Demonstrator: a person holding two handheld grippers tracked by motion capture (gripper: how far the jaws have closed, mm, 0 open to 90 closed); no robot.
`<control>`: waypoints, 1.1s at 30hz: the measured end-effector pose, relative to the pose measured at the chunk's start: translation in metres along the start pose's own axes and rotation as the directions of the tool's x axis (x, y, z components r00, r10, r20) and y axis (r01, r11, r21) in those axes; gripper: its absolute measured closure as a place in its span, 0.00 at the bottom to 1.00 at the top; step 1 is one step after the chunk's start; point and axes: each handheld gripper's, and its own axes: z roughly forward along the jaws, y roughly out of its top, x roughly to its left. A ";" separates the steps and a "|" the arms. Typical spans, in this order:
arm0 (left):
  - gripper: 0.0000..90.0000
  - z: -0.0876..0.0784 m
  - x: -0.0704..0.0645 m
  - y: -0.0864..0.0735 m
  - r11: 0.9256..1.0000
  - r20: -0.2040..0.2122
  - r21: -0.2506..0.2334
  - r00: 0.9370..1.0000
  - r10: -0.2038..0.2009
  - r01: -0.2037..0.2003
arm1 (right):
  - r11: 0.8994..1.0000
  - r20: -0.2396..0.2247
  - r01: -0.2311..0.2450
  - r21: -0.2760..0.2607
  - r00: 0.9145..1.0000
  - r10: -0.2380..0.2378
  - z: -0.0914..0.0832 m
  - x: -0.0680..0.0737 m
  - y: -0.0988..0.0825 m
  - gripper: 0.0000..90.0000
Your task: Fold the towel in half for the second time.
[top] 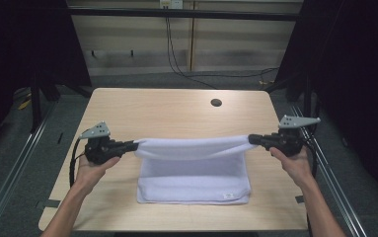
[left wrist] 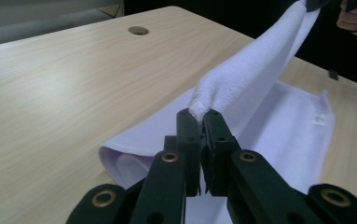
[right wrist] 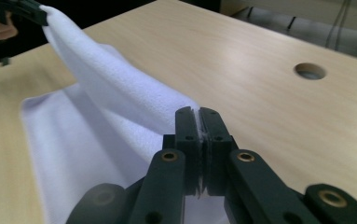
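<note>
A white towel (top: 194,170) lies on the wooden table (top: 167,111), with its far edge lifted and stretched between the two grippers. My left gripper (top: 135,144) is shut on the towel's left corner (left wrist: 203,100), which bunches out above the closed jaws in the left gripper view. At the other end, my right gripper (top: 251,139) is shut on the right corner, and the towel (right wrist: 120,98) runs from its jaws toward the far hand. The near part of the towel stays flat on the table, with a small label (top: 228,196) near the front right corner.
A round cable hole (top: 216,102) sits in the table at the back right. Dark curtains stand on both sides, and cables (top: 176,54) hang down the wall behind the table. Metal rails run along the floor at left and right.
</note>
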 end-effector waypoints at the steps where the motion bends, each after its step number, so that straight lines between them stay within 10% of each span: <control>1: 0.97 -0.003 -0.007 -0.004 1.000 0.002 -0.001 1.000 0.016 -0.016 | 1.000 0.002 0.017 0.020 1.000 -0.017 -0.002 0.006 -0.006 0.97; 6: 0.96 -0.004 -0.029 -0.039 0.995 0.076 0.097 0.997 0.025 -0.032 | 0.995 -0.053 0.035 0.097 0.998 -0.029 -0.011 0.037 -0.046 0.97; 11: 0.89 -0.003 -0.054 -0.076 0.968 0.146 0.239 0.988 0.047 -0.082 | 0.976 -0.108 0.021 0.217 0.994 0.003 -0.008 0.054 -0.095 0.90; 15: 0.81 -0.012 -0.066 -0.092 0.966 0.203 0.252 0.979 0.010 -0.062 | 0.959 -0.136 0.016 0.283 0.990 0.024 -0.013 0.065 -0.112 0.81; 17: 0.76 -0.016 -0.063 -0.090 0.972 0.207 0.231 0.978 -0.011 -0.038 | 0.967 -0.133 0.004 0.255 0.991 0.031 -0.019 0.068 -0.111 0.81; 21: 0.67 -0.020 -0.047 -0.076 0.992 0.071 0.106 0.994 -0.080 0.072 | 0.994 -0.035 -0.053 0.091 0.998 0.056 -0.029 0.065 -0.098 0.77; 24: 0.63 -0.015 -0.031 -0.074 0.990 -0.051 0.061 0.991 -0.127 0.130 | 0.998 0.051 -0.065 0.016 0.997 0.064 -0.029 0.062 -0.089 0.71; 27: 0.62 -0.005 -0.021 -0.085 0.983 -0.141 0.121 0.982 -0.123 0.140 | 0.989 0.042 -0.132 -0.073 0.990 0.135 -0.025 0.051 -0.086 0.72; 29: 0.55 -0.007 -0.023 -0.086 0.981 -0.112 0.124 0.984 -0.138 0.152 | 0.989 0.148 -0.118 -0.093 0.980 0.131 -0.021 0.049 -0.091 0.67; 33: 0.46 -0.012 -0.035 -0.081 0.991 -0.066 0.071 0.992 -0.111 0.116 | 0.986 0.142 -0.137 -0.095 0.979 0.149 -0.022 0.050 -0.099 0.61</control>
